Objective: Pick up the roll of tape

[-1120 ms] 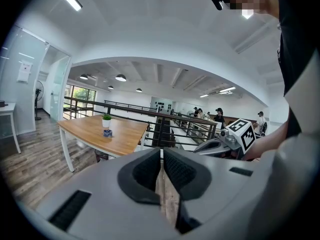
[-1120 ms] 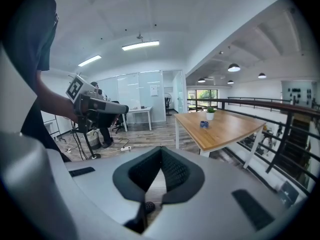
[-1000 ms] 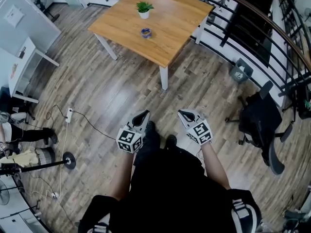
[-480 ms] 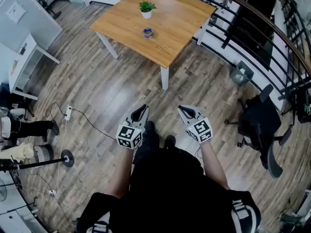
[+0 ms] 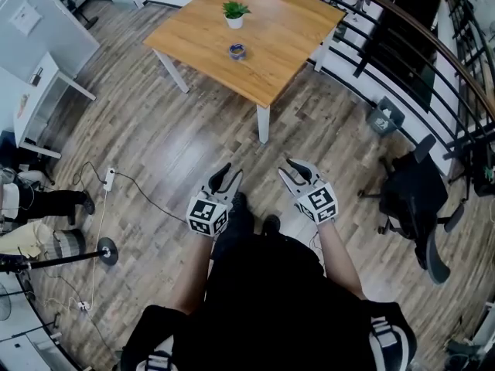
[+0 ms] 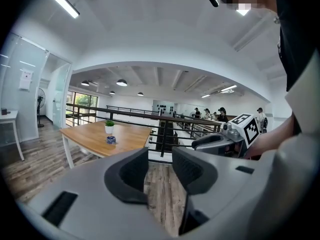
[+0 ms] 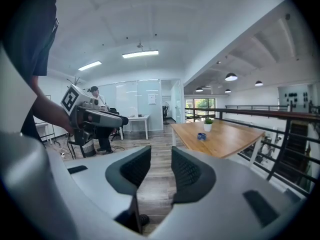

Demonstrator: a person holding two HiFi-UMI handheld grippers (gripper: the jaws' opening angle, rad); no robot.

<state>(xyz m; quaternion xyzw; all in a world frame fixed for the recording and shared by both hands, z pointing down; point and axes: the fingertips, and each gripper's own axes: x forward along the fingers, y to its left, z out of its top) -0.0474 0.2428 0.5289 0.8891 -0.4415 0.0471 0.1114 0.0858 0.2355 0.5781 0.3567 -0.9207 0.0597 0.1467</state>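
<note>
The roll of tape (image 5: 237,50) is small and blue and lies on the wooden table (image 5: 271,68) across the room, in front of a potted plant (image 5: 234,12). It shows small in the left gripper view (image 6: 111,140) and the right gripper view (image 7: 201,136). Both grippers are held out in front of the person's body above the floor, far short of the table. My left gripper (image 5: 226,175) and right gripper (image 5: 291,168) have just been opening their jaws, and nothing is between them (image 6: 160,156) (image 7: 161,156).
A black railing (image 5: 402,45) runs behind and right of the table. A black office chair (image 5: 418,192) stands at the right. A power strip (image 5: 110,181) with cables lies on the floor at the left, near a seated person (image 5: 31,207) and white desks (image 5: 39,91).
Both grippers' jaws were shut together and now stand apart. The right gripper has risen slightly; the left has stayed about where it was.
</note>
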